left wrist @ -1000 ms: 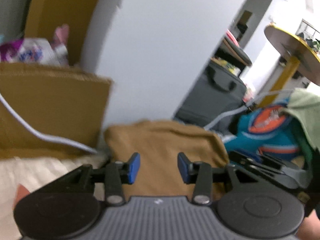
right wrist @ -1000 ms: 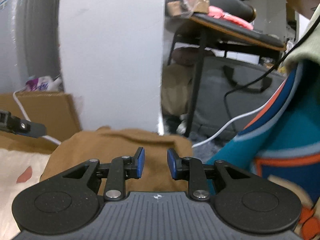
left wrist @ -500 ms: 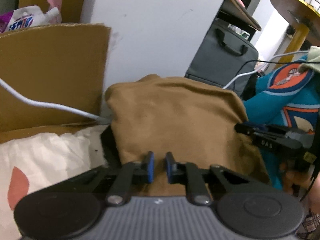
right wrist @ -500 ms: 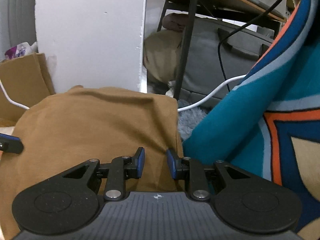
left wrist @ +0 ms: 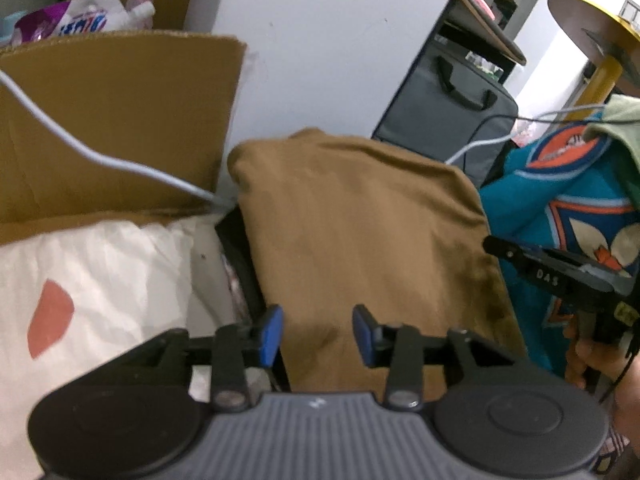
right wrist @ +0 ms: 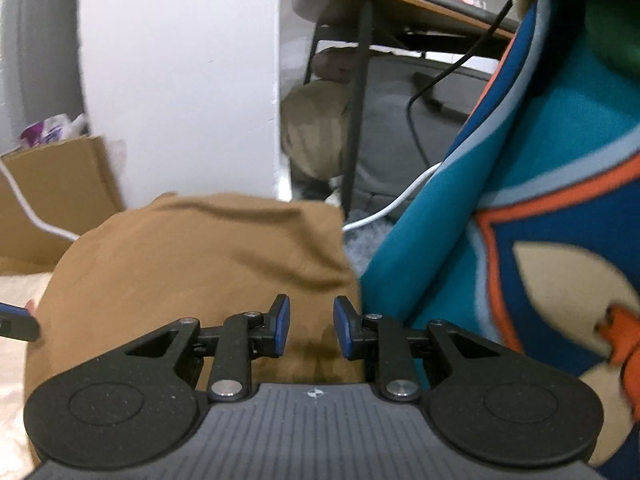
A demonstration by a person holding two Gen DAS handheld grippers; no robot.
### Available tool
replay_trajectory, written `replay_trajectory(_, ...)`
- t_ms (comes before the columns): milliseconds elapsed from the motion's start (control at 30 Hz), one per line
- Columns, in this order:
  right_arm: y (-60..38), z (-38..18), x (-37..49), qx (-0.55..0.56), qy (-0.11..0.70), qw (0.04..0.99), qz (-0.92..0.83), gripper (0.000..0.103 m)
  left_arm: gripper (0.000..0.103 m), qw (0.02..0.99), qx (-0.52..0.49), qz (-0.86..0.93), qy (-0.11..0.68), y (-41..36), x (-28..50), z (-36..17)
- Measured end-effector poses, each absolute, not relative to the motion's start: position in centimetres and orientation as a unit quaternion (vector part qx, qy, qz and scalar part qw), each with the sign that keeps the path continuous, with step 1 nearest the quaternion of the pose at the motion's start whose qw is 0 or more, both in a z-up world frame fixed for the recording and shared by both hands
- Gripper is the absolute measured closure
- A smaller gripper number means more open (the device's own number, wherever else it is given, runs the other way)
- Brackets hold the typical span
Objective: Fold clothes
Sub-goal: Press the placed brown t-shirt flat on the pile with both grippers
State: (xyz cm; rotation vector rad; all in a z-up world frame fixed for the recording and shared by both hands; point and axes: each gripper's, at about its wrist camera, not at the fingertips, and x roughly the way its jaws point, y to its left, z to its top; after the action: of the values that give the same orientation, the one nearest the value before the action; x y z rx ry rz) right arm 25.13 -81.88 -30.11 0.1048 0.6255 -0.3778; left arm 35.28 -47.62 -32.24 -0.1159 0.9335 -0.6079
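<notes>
The brown garment (left wrist: 360, 232) lies folded into a rough rectangle on the bed, its far edge near the white pillar (left wrist: 332, 52), its left edge beside the white pillow (left wrist: 100, 280), its right edge against the teal garment (left wrist: 560, 216).

The left claw (left wrist: 317, 332) hovers over the near left part of the brown cloth. Its jaws have just been opening and stand spread, with nothing pinched; cloth shows below the gap, but the blue pads do not press on it. The right claw (right wrist: 308, 326) sits over the near right corner of the same garment (right wrist: 200, 264), jaws part-spread and empty too, with the teal cloth (right wrist: 500, 208) just beside its right finger.

The step in hand looks like settling or taking up the folded piece. To do it well, each claw should come down on a near corner at the same moment and bite all the layers together, since a grip on the top layer alone would peel the fold open. The right claw needs to stay clear of the teal cloth, which is close enough to be caught by mistake. The left claw should avoid the dark item (left wrist: 240, 264) tucked under the brown edge and the white cable (left wrist: 100, 156) running across the cardboard box (left wrist: 120, 120). Any lift should be level, both sides rising together, so the rectangle keeps its shape.
</notes>
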Motion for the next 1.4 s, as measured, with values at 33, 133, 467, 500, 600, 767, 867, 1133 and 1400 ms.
replay_trajectory(33, -81.6, -30.3, 25.0, 0.052, 0.309, 0.932, -0.181, 0.072, 0.062, 0.847, -0.056, -0.288, 0.444, -47.7, 35.0, -32.4)
replay_trajectory(133, -80.8, -31.0, 24.8, 0.050, 0.320, 0.931, -0.170, 0.072, 0.062, 0.845, -0.057, -0.288, 0.448, -47.8, 34.4, -32.9)
replay_trajectory(467, -81.9, -33.5, 22.9, 0.068, 0.345, 0.913, -0.206, 0.072, 0.062, 0.835, -0.052, -0.293, 0.463, -47.9, 33.3, -34.2)
replay_trajectory(500, -82.0, -33.7, 22.4, 0.078, 0.344, 0.911, -0.212, 0.072, 0.062, 0.833, -0.052, -0.294, 0.465, -47.8, 33.2, -34.3)
replay_trajectory(600, -81.9, -34.2, 20.8, 0.097, 0.342, 0.904, -0.238, 0.072, 0.062, 0.829, -0.053, -0.299, 0.469, -47.5, 32.8, -34.4)
replay_trajectory(767, -81.6, -34.5, 18.4, 0.123, 0.333, 0.898, -0.260, 0.072, 0.061, 0.821, -0.063, -0.309, 0.475, -46.8, 31.8, -35.2)
replay_trajectory(867, -81.0, -34.4, 17.5, 0.115, 0.336, 0.897, -0.261, 0.072, 0.061, 0.813, -0.072, -0.319, 0.482, -46.5, 31.1, -36.1)
replay_trajectory(1133, -80.8, -35.2, 16.3, 0.106, 0.361, 0.888, -0.263, 0.067, 0.059, 0.782, -0.081, -0.352, 0.508, -46.2, 29.3, -38.5)
replay_trajectory(1400, -80.7, -36.2, 15.9, 0.097, 0.390, 0.881, -0.248, 0.081, 0.096, 0.775, -0.094, -0.357, 0.513, -45.2, 28.3, -39.1)
